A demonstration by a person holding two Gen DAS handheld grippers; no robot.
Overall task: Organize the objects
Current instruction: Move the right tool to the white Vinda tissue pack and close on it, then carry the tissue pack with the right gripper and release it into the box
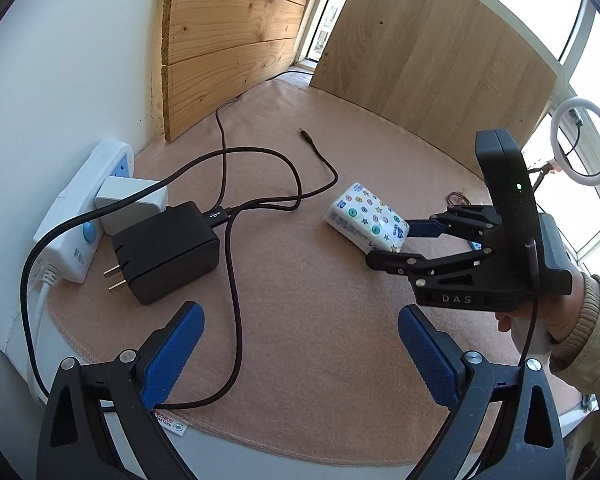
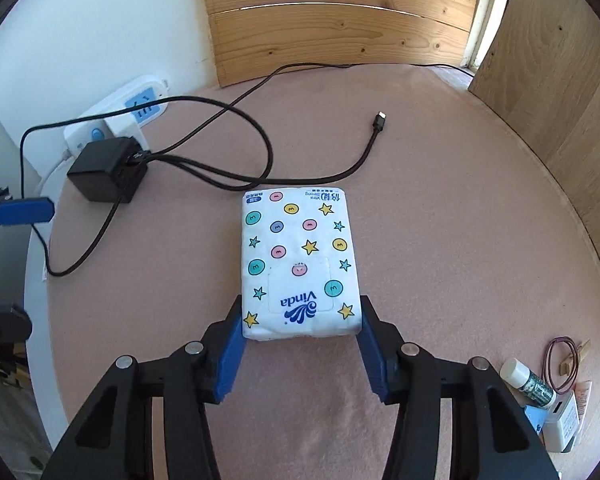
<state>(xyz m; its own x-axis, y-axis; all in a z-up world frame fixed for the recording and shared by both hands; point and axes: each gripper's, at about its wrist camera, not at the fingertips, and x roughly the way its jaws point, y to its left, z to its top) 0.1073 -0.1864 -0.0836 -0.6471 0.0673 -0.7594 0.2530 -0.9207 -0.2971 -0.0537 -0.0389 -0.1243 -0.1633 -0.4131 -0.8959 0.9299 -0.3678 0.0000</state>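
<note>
Both pads of your right gripper (image 2: 300, 320) were closed on the tissue pack (image 2: 300, 260), mid-mat; your left gripper (image 1: 300, 356) gaped empty beside the black cable (image 1: 236, 312); lifting looked next

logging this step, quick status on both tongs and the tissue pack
Right tongs closed on tissue pack's near end, pack flat on mat. Left tongs open, empty. Black cable lies at pack's far end.
</note>
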